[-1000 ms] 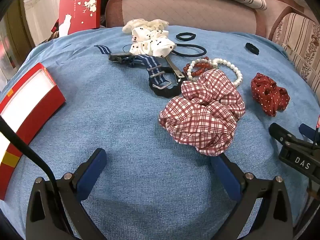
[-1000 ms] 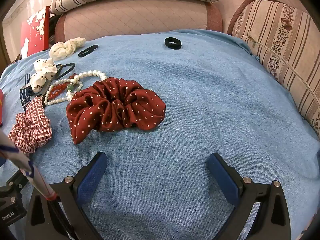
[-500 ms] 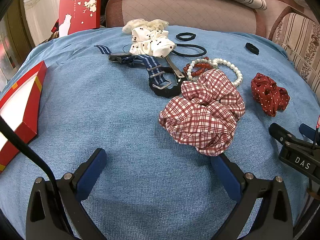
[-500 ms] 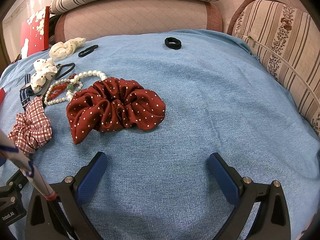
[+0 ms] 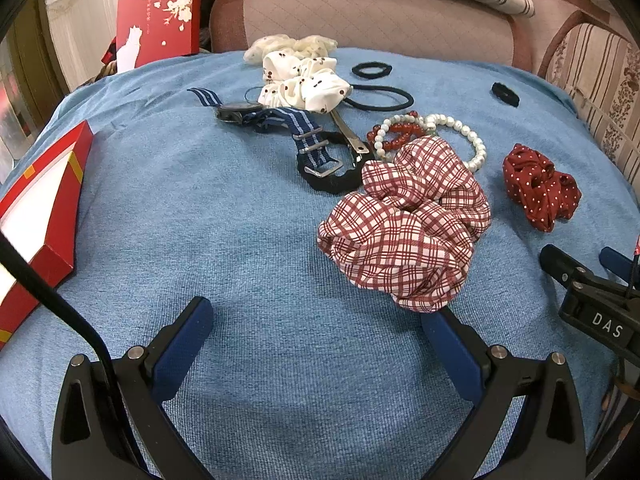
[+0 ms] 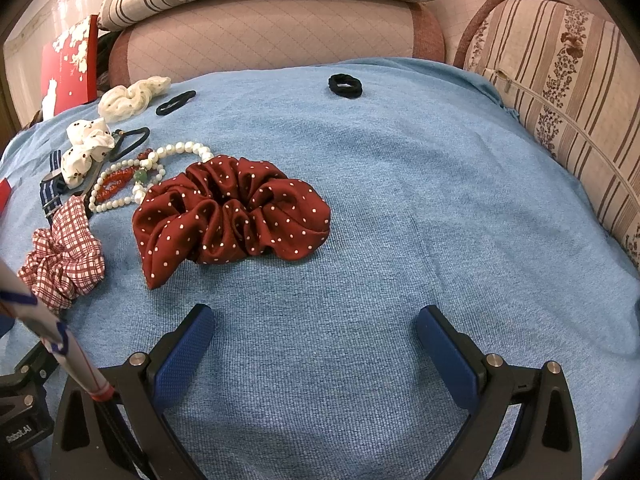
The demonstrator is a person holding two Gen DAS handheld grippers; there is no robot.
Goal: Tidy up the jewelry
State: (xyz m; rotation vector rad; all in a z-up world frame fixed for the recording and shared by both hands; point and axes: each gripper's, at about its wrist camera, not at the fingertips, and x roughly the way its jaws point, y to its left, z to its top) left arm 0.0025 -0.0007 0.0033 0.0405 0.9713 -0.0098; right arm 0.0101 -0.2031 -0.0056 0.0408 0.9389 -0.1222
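My left gripper [image 5: 320, 320] is open and empty above the blue cloth, with a red plaid scrunchie [image 5: 408, 224] just ahead of its right finger. Beyond lie a pearl bracelet [image 5: 472, 140], red beads [image 5: 396, 136], a striped-strap watch [image 5: 280, 118], a black watch band [image 5: 332, 180] and a white spotted scrunchie [image 5: 304, 84]. An open red box [image 5: 44, 200] sits at the left. My right gripper [image 6: 316, 332] is open and empty, behind a dark red dotted scrunchie [image 6: 232, 216]. The pearl bracelet [image 6: 176, 150] lies to that scrunchie's far left.
Black hair ties [image 5: 372, 70] [image 6: 346, 86] lie toward the back. A red lid with white blossoms [image 5: 160, 12] leans at the back left. A pink sofa back [image 6: 272, 36] and striped cushions [image 6: 568, 80] border the cloth at the back and right.
The red box at the left has shifted and turned, showing more of its near corner. Both grippers and the jewelry have stayed in place.
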